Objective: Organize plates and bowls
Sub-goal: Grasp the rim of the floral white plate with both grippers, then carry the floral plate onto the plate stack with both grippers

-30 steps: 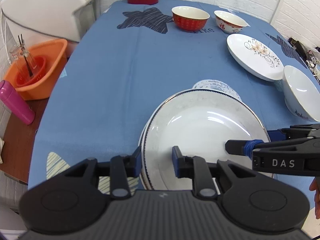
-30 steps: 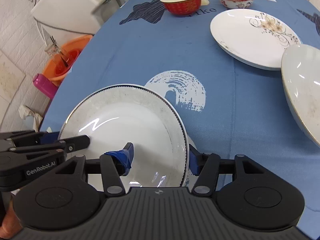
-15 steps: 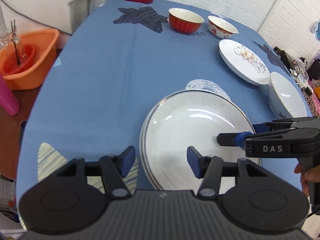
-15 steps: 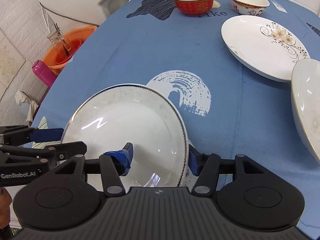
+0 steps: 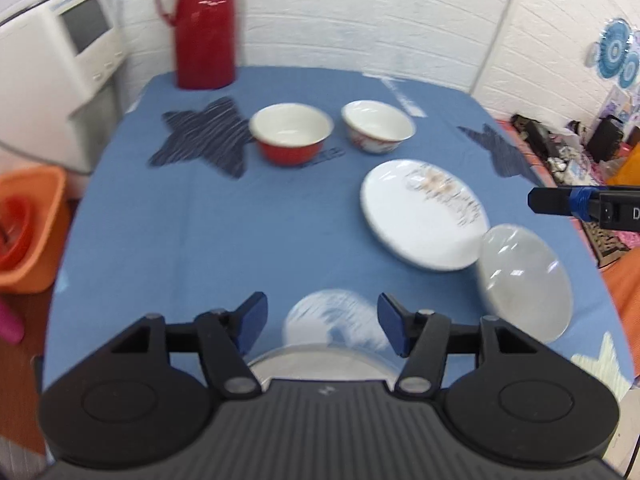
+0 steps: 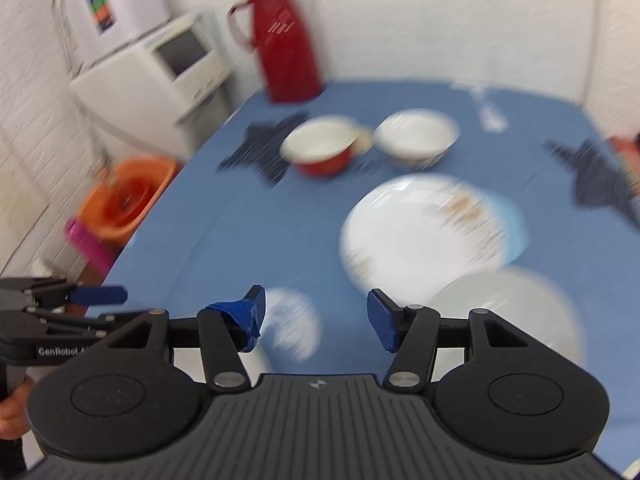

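Both of your grippers had lifted off the stacked plates since a second earlier, when each had a rim between its pads. Your left gripper (image 5: 322, 322) was still spreading its jaws, with nothing between them; the stacked plates (image 5: 316, 362) showed only as a pale arc just below and behind its blue pads. Your right gripper (image 6: 316, 318) stood parted and empty too, its pads over bare blue tablecloth (image 6: 248, 216) and a white print.

Ahead of your left gripper and to its right lay the flowered plate (image 5: 424, 214), flat on the cloth, with the plain white dish (image 5: 524, 280) just beside its near edge, nearer your right gripper. Farther ahead stood the red bowl (image 5: 290, 134) and the white bowl (image 5: 378, 126), side by side, close but apart. Beyond them, at the far edge, stood the red thermos (image 5: 206, 24). Off to your left, below table level, sat the orange basin (image 5: 28, 232).

Both views were blurred by motion.
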Demonstrator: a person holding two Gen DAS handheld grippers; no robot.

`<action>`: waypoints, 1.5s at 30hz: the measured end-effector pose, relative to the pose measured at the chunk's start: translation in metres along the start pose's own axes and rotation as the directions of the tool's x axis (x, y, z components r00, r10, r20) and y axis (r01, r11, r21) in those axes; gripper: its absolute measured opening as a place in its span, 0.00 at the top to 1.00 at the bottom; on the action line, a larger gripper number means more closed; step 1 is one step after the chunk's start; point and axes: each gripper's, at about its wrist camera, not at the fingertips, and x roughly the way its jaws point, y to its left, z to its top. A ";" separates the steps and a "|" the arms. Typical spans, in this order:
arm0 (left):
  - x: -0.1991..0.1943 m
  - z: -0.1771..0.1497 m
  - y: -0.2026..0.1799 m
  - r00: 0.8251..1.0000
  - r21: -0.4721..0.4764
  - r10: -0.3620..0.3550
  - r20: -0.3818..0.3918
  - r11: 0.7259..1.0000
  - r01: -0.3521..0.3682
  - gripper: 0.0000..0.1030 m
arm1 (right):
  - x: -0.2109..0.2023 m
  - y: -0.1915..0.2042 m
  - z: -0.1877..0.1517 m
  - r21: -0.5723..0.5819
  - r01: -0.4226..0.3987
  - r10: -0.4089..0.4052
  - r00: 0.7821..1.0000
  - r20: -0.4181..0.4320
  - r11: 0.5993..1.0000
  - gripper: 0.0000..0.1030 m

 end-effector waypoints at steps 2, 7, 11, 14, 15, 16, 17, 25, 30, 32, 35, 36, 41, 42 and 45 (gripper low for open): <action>0.022 0.022 -0.016 1.000 0.009 -0.022 -0.011 1.000 0.022 0.41 | -0.011 -0.026 0.017 -0.006 0.063 -0.063 0.997 0.041 0.998 0.58; 0.089 0.056 -0.033 0.996 -0.022 -0.035 -0.083 0.999 0.033 0.41 | 0.017 -0.092 0.032 -0.021 0.139 -0.140 0.990 -0.015 0.990 0.56; 0.131 0.068 -0.030 0.989 -0.060 -0.035 -0.145 0.998 0.026 0.41 | 0.072 -0.131 0.035 0.121 0.134 -0.116 0.983 -0.143 0.984 0.56; 0.154 0.074 -0.028 0.980 -0.089 -0.087 -0.181 0.993 0.072 0.41 | 0.109 -0.136 0.038 0.100 0.133 -0.111 0.973 -0.202 0.986 0.56; 0.160 0.075 -0.029 0.976 -0.094 -0.098 -0.193 0.992 0.081 0.41 | 0.118 -0.138 0.040 0.103 0.141 -0.116 0.969 -0.218 0.985 0.56; 0.167 0.076 -0.030 0.974 -0.101 -0.099 -0.203 0.992 0.079 0.41 | 0.128 -0.141 0.041 0.111 0.143 -0.113 0.964 -0.239 0.984 0.56; 0.174 0.077 -0.032 0.973 -0.101 -0.097 -0.210 0.992 0.077 0.41 | 0.135 -0.143 0.041 0.121 0.140 -0.105 0.960 -0.258 0.983 0.56; 0.201 0.075 -0.033 0.966 -0.103 -0.103 -0.238 0.991 0.081 0.42 | 0.167 -0.144 0.038 0.121 0.141 -0.097 0.944 -0.314 0.983 0.53; 0.203 0.076 -0.034 0.968 -0.090 -0.093 -0.234 0.993 0.074 0.55 | 0.171 -0.139 0.040 0.028 0.126 -0.112 0.950 -0.291 0.992 0.49; 0.202 0.076 -0.036 0.971 -0.074 -0.074 -0.228 0.996 0.058 0.61 | 0.171 -0.141 0.039 0.028 0.120 -0.107 0.953 -0.285 0.992 0.44; 0.201 0.075 -0.038 0.974 -0.059 -0.043 -0.223 0.998 0.030 0.74 | 0.173 -0.141 0.041 0.027 0.125 -0.112 0.950 -0.292 0.992 0.40; 0.201 0.075 -0.038 0.974 -0.058 -0.044 -0.222 0.998 0.032 0.79 | 0.173 -0.140 0.042 0.025 0.129 -0.116 0.948 -0.297 0.991 0.40; 0.199 0.076 -0.033 0.974 -0.087 -0.039 -0.222 0.996 0.020 0.82 | 0.171 -0.133 0.039 -0.004 0.097 -0.094 0.956 -0.280 0.995 0.55; 0.199 0.077 -0.034 0.974 -0.086 -0.036 -0.226 0.996 0.017 0.83 | 0.169 -0.137 0.040 0.014 0.097 -0.089 0.957 -0.277 0.995 0.65; 0.196 0.078 -0.033 0.974 -0.077 -0.017 -0.226 0.997 -0.001 0.83 | 0.163 -0.151 0.037 0.103 0.091 -0.061 0.962 -0.265 0.991 0.80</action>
